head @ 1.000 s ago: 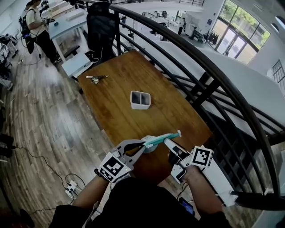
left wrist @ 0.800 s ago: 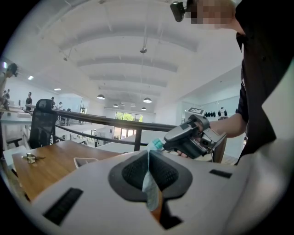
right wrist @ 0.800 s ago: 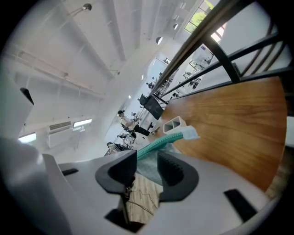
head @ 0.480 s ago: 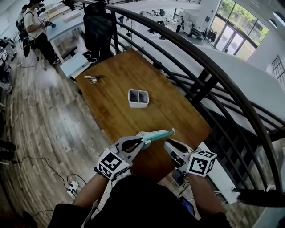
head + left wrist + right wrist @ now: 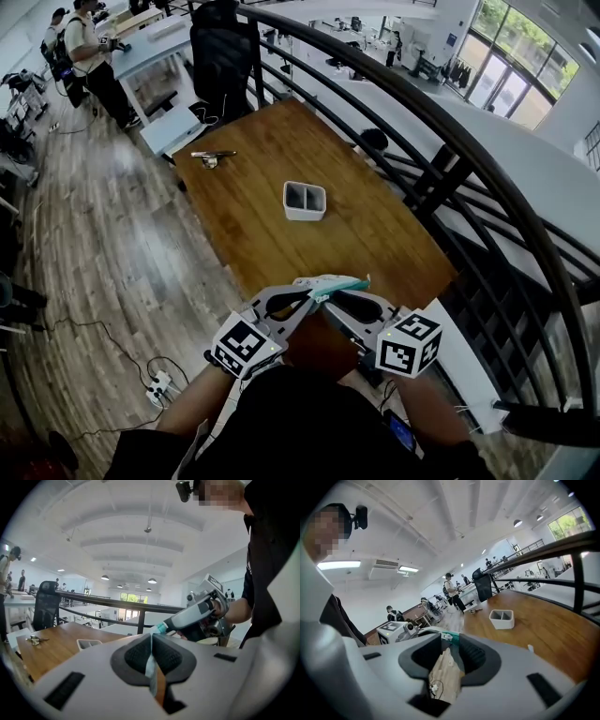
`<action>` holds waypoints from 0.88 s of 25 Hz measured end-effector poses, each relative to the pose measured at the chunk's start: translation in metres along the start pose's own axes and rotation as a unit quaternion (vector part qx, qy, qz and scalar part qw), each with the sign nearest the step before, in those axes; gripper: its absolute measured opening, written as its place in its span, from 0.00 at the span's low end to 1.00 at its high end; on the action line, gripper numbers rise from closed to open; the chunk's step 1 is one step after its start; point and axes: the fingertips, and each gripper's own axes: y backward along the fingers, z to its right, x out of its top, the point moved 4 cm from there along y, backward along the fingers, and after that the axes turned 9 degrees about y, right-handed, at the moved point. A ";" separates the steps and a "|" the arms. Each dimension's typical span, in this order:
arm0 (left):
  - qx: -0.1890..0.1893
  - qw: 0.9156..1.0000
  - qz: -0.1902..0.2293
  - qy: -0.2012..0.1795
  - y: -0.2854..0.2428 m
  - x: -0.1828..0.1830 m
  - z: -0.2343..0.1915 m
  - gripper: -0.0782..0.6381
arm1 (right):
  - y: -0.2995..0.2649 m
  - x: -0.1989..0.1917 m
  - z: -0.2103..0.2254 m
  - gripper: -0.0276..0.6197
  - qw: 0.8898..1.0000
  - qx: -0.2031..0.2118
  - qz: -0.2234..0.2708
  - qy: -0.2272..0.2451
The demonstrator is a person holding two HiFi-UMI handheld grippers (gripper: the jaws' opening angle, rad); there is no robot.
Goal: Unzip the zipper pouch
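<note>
Currently, the left gripper is clamped shut on a thin edge of the flat teal fabric zipper pouch. It holds the pouch in the air above the near edge of the brown wooden surface, close to the operator's body. The right gripper is at the same pouch with its jaws a little apart. Its own view shows the teal end of the pouch and a small white piece at the jaw tips, with floor visible through the gap between the pads. Whether that white piece is the zipper pull cannot be confirmed. The step in hand is judged to be acquisition of the pull, and the zipper does not appear to be opened yet. The next move calls for closing the right gripper firmly on the pull alone, not on the fabric. The pull is then drawn along the zipper line while the left gripper anchors the pouch against it. Open room is ample ahead. The surface is bare between the pouch and the white two-compartment container, and a small metallic item lies well apart at the far corner. The black curved metal railing bounds the right side, beyond the surface edge, so an outward rightward pull should be kept short of it.
</note>
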 end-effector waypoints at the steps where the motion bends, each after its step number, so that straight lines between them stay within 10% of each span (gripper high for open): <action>1: 0.001 1.000 0.001 0.000 0.001 0.001 0.001 0.13 | -0.002 0.000 -0.001 0.24 1.000 0.004 -0.003 0.002; 7: 0.007 1.000 0.000 -0.022 0.000 0.003 0.007 0.13 | -0.010 -0.001 -0.007 0.38 0.999 0.030 -0.004 -0.009; 22: 0.008 0.999 -0.031 -0.044 -0.001 -0.010 0.003 0.13 | -0.005 -0.008 0.006 0.17 0.996 0.052 0.010 -0.078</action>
